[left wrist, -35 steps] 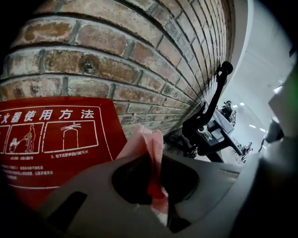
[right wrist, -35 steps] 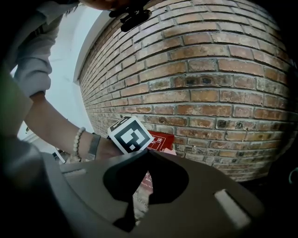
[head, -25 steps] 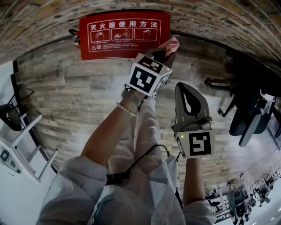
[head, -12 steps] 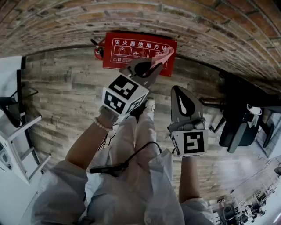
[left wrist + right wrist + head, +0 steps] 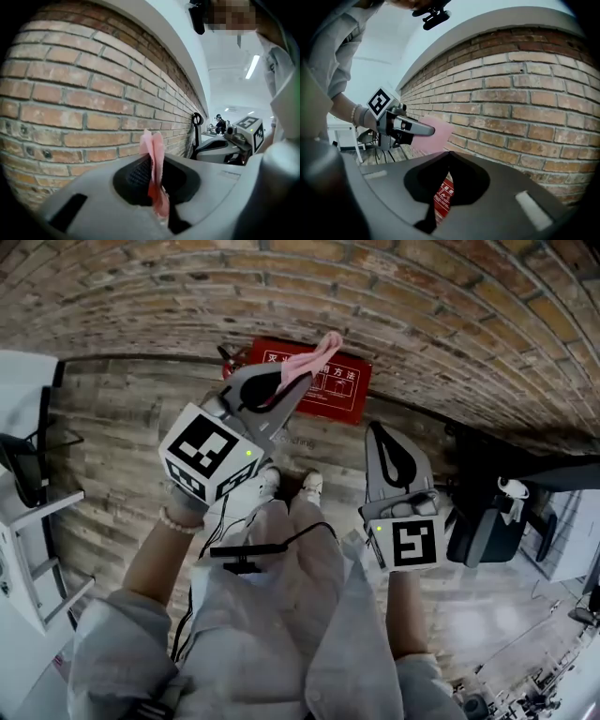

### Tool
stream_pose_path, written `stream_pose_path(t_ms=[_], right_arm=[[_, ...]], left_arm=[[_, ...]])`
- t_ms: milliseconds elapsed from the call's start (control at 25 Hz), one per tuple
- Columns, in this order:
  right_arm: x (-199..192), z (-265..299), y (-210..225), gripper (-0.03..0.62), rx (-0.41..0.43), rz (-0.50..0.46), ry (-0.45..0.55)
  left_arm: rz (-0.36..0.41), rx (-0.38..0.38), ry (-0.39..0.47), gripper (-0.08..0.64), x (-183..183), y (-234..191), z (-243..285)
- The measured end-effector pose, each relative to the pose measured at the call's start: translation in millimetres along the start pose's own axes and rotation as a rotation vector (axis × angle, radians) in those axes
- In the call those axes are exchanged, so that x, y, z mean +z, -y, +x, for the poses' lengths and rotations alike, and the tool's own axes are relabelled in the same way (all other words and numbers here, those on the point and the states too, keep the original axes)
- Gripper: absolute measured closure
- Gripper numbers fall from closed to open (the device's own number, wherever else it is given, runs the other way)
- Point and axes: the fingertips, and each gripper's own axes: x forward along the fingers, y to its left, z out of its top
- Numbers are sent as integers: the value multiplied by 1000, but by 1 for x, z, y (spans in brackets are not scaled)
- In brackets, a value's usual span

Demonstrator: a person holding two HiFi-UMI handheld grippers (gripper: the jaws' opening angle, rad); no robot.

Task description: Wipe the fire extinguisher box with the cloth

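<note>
Cloth (image 5: 317, 354) pinched by one edge in my left fingers (image 5: 286, 399) may slip out against the box (image 5: 339, 390); right fingers (image 5: 422, 474) closed, empty.

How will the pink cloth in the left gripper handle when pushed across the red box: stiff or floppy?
Probably floppy: the cloth curls in loose folds past the tips of the left gripper. Likely light, since one thin pinched edge holds it up. It may bunch against the fire extinguisher box rather than slide flat.
</note>
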Motion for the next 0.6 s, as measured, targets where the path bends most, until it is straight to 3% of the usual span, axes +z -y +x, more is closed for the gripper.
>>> stream_pose_path(t_ms=[160,400,600], right_arm=[[34,-10,-5,584,-14,-22,52],[55,-23,-26,584,13,-30,67],[67,-28,-37,584,34,-51,76]], left_arm=[[52,17,46,549,34,4,-34],[71,9,73,549,60,23,-75],[68,19,102,550,58,35,-93]])
